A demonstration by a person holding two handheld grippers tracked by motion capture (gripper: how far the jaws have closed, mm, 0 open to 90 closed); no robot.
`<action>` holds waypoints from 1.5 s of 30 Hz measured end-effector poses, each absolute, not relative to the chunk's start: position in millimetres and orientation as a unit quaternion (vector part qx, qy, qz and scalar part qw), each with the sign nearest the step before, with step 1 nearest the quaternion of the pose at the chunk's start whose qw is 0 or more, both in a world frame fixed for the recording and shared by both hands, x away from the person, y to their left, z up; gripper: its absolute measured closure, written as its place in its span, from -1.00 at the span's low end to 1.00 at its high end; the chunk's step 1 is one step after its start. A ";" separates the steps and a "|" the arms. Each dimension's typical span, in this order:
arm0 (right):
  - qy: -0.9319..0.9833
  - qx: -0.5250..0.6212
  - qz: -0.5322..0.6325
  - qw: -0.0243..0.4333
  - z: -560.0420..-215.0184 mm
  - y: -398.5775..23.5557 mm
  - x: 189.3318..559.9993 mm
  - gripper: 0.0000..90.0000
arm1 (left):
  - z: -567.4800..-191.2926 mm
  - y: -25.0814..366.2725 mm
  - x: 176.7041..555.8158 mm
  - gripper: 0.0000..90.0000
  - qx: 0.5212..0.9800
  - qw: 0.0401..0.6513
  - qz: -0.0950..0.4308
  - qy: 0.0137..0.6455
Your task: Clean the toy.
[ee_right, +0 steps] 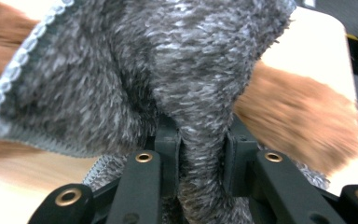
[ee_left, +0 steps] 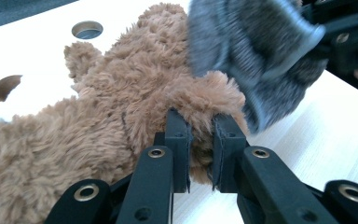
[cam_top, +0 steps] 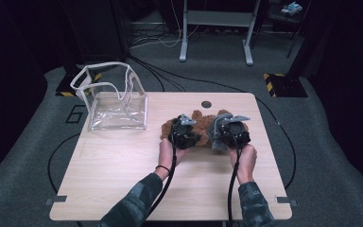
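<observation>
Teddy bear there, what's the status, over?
Left gripper shut on brown bear limb. Right gripper shut on grey knit cloth at the bear. Clear bag stands apart, back left; nothing in the way.

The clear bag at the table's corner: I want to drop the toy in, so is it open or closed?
Open: the clear bag stands upright, its white-edged top gaping wide.

Grey carpet floor [cam_top: 28, 156], dark room, metal stand [cam_top: 216, 28].
</observation>
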State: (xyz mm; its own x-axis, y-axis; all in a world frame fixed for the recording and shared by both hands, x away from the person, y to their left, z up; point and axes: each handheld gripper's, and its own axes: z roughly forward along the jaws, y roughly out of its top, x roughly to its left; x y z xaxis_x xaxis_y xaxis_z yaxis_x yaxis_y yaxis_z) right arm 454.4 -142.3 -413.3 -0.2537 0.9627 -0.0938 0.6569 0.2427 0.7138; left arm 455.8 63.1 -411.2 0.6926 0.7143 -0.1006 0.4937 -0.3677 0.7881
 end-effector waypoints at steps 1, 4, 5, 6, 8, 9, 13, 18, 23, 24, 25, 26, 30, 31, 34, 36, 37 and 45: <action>0.732 0.559 0.277 0.275 -413.8 -149.6 455.2 0.59 | -410.8 64.2 456.1 0.77 0.817 0.423 0.130 0.370; 0.717 0.579 0.268 0.280 -415.2 -167.5 455.8 0.59 | -410.6 66.2 456.5 0.77 0.814 0.426 0.132 0.371; 0.714 0.583 0.262 0.285 -415.6 -173.0 455.8 0.59 | -410.4 66.6 456.4 0.77 0.815 0.425 0.132 0.372; 0.711 0.587 0.261 0.286 -416.0 -176.8 455.6 0.59 | -410.3 66.8 456.4 0.77 0.814 0.425 0.132 0.373; 0.702 0.597 0.251 0.296 -417.3 -187.2 454.9 0.59 | -409.8 67.5 456.8 0.77 0.815 0.424 0.133 0.372; 0.700 0.601 0.249 0.296 -417.7 -191.5 454.0 0.58 | -409.7 67.7 456.9 0.77 0.815 0.424 0.133 0.372; 0.691 0.608 0.254 0.298 -418.4 -199.7 446.3 0.58 | -409.6 67.8 457.6 0.77 0.815 0.424 0.134 0.372; 0.715 0.568 0.296 0.280 -412.9 -179.4 426.7 0.58 | -410.0 66.6 458.7 0.77 0.814 0.425 0.134 0.373; 0.756 0.508 0.335 0.243 -406.0 -138.1 418.0 0.58 | -409.5 64.4 458.8 0.77 0.816 0.421 0.133 0.374; 0.761 0.500 0.331 0.246 -405.9 -130.6 419.2 0.58 | -409.6 64.1 458.8 0.77 0.816 0.421 0.133 0.374; 0.765 0.497 0.326 0.248 -406.5 -124.1 421.5 0.58 | -409.6 64.1 458.8 0.77 0.816 0.420 0.133 0.374; 0.767 0.497 0.322 0.247 -407.3 -119.9 424.4 0.58 | -409.7 64.2 458.9 0.77 0.817 0.420 0.133 0.373; 0.764 0.508 0.305 0.254 -413.5 -117.4 439.4 0.58 | -409.6 65.2 459.3 0.77 0.816 0.421 0.131 0.373; 0.763 0.513 0.301 0.255 -415.2 -119.8 443.2 0.58 | -409.4 65.8 459.5 0.77 0.817 0.420 0.129 0.372; 0.751 0.535 0.290 0.257 -419.0 -133.4 452.2 0.58 | -409.2 67.5 460.0 0.77 0.816 0.422 0.131 0.372; 0.742 0.552 0.280 0.259 -420.5 -143.4 455.0 0.58 | -409.1 69.4 460.5 0.77 0.815 0.423 0.125 0.375; 0.735 0.562 0.276 0.261 -421.9 -151.5 456.2 0.58 | -408.8 69.8 460.5 0.77 0.815 0.423 0.122 0.377; 0.715 0.594 0.252 0.268 -434.0 -180.7 447.5 0.58 | -407.0 69.0 463.3 0.77 0.814 0.426 0.122 0.376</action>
